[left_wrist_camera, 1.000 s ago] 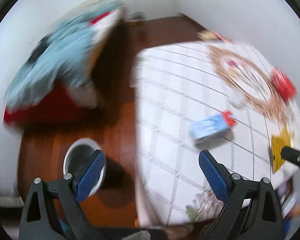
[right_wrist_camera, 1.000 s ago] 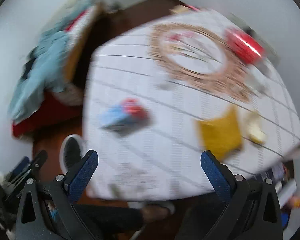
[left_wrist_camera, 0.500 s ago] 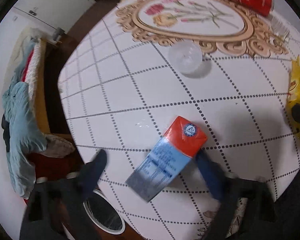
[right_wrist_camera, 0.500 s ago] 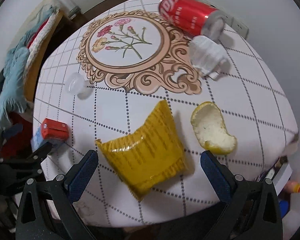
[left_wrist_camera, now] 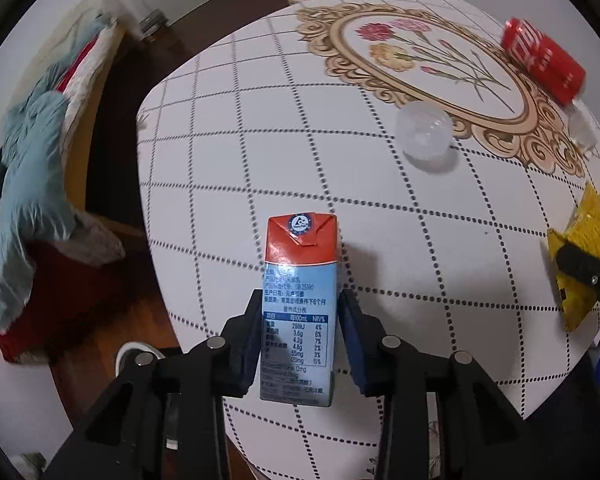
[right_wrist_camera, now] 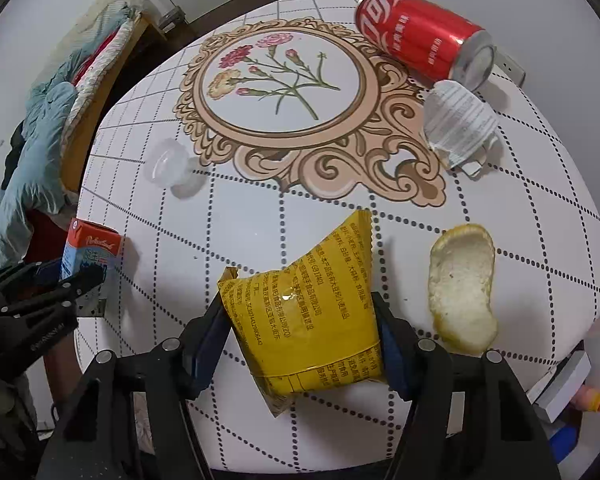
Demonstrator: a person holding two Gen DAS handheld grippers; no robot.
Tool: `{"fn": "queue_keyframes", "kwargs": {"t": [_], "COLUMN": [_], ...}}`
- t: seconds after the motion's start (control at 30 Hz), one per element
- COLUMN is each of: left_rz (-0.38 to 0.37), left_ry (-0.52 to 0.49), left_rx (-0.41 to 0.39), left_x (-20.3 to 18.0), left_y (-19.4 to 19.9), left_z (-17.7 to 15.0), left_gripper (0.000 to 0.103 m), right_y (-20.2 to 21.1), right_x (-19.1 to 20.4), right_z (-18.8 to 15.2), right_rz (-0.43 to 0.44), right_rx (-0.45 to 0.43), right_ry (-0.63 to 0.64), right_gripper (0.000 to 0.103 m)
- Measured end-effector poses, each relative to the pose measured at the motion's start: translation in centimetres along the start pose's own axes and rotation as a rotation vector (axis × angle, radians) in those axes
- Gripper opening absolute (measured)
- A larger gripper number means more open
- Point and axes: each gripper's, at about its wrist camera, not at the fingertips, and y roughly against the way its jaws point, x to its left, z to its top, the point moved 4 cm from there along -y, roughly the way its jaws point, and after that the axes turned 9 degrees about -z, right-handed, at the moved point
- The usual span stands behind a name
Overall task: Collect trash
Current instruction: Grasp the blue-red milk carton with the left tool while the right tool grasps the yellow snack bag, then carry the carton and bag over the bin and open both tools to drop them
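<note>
My left gripper [left_wrist_camera: 300,320] is shut on a blue and red milk carton [left_wrist_camera: 300,300] lying near the table's left edge; the carton also shows in the right wrist view [right_wrist_camera: 88,256]. My right gripper [right_wrist_camera: 300,320] is shut on a yellow snack wrapper [right_wrist_camera: 312,312], which also shows in the left wrist view [left_wrist_camera: 584,260]. On the table lie a red cola can [right_wrist_camera: 420,46], a crumpled white cup [right_wrist_camera: 458,124], a clear plastic lid [right_wrist_camera: 168,166] and a piece of citrus peel [right_wrist_camera: 462,288].
The round table [left_wrist_camera: 260,120] has a white checked cloth with a flower medallion. A white bin [left_wrist_camera: 134,354] stands on the wooden floor left of the table. A bed with blue and red bedding [left_wrist_camera: 28,184] is further left.
Both grippers came down to the table from a blurred sweep. The left jaws closed on the milk carton and the right jaws closed on the yellow wrapper.
</note>
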Motion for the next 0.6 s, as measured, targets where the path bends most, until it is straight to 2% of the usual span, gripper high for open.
{"fn": "queue_keyframes", "kwargs": {"t": [0.13,0.17,0.37,0.4,0.6], "left_rz": [-0.018,-0.013,-0.030,-0.032,-0.025], "left_ry": [-0.003,-0.005,0.015,0.019,0.036], "left_rx": [0.041,0.036,0.073,0.069,0.047], "left_x": [0.5,0.5,0.6,0.7,0.9], "left_y": [-1.3,-1.5,-3.0,-3.0,-2.7], "left_z": [-0.3,-0.2,0.2,0.3,0.2], "left_gripper": [0.033,0.036,0.037,0.032,0.029], "right_y": [-0.3,-0.3,-0.7,-0.7,-0.9], "right_x": [0.7,0.8,1.3,1.4,1.6], "right_z": [-0.2,-0.2,0.1,0.1,0.2], "right_rz": [-0.007,-0.014,-0.049,-0.051,-0.044], "right_rx": [0.022,0.022,0.052,0.055,0.059], "right_ry": [0.020,0.020,0.049,0.052,0.063], "right_gripper": [0.068,0.068,0.075,0.075,0.075]}}
